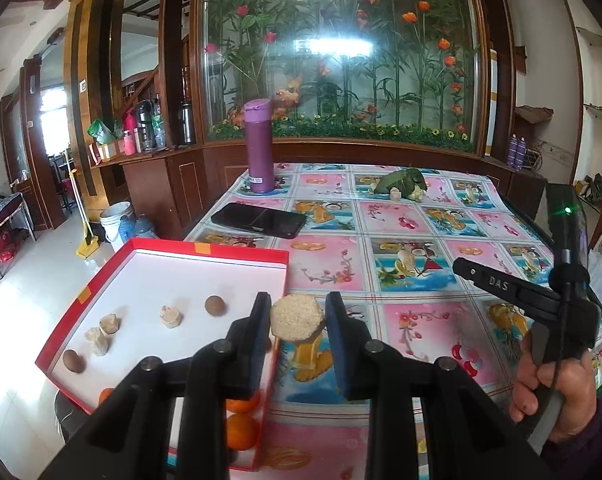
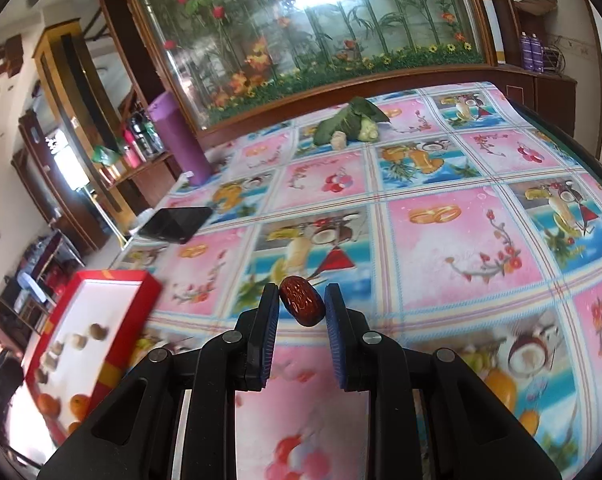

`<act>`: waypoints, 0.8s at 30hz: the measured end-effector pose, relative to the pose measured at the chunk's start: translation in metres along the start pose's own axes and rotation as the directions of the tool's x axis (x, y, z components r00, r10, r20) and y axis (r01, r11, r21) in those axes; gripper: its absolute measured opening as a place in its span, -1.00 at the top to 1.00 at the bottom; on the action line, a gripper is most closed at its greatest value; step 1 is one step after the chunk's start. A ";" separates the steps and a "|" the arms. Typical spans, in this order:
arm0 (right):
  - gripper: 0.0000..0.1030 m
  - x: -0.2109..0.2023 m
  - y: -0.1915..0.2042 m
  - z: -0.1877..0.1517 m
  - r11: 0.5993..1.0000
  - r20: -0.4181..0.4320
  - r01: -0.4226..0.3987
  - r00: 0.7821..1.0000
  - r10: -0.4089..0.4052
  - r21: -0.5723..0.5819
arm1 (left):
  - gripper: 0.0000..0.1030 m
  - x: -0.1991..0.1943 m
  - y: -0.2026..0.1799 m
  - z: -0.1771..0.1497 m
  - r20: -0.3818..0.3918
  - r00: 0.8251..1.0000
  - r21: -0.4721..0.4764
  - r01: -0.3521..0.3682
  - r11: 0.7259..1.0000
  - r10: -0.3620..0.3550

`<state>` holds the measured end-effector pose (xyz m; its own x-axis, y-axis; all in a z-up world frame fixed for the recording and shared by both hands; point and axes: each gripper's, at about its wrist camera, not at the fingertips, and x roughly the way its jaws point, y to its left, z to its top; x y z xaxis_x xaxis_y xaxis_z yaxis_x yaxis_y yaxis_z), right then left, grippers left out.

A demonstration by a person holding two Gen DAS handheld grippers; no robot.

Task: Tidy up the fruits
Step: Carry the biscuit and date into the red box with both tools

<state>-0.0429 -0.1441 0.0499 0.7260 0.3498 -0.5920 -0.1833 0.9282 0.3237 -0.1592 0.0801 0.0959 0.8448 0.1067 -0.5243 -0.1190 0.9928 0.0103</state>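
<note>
Left wrist view: your left gripper (image 1: 297, 320) is clamped on a pale sugarcane-like chunk (image 1: 297, 317), just right of the red tray (image 1: 205, 249); carry it over and set it down.

Right wrist view: your right gripper (image 2: 302, 305) pinches a red date (image 2: 302, 306), well right of the blurred tray; it goes next.
</note>
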 end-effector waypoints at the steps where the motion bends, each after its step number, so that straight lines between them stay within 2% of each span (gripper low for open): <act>1: 0.56 -0.004 0.007 -0.002 1.000 0.004 -0.011 1.000 0.011 -0.009 | 0.41 0.000 0.005 0.000 0.003 1.000 -0.007 -0.007 1.000 0.007; 11: 0.57 -0.023 0.103 -0.023 0.981 -0.003 -0.160 0.987 0.161 -0.112 | 0.41 0.003 0.051 -0.006 0.005 0.998 -0.071 -0.067 0.995 0.068; 24: 0.57 -0.004 0.186 -0.063 0.941 -0.128 -0.246 0.967 0.221 -0.234 | 0.41 0.015 0.100 -0.020 -0.030 0.994 -0.135 -0.111 0.985 0.107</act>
<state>-0.1217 0.0349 0.0655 0.5764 0.5592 -0.5958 -0.5061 0.8168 0.2770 -0.1694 0.1802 0.0720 0.8111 0.2111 -0.5454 -0.2812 0.9585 -0.0472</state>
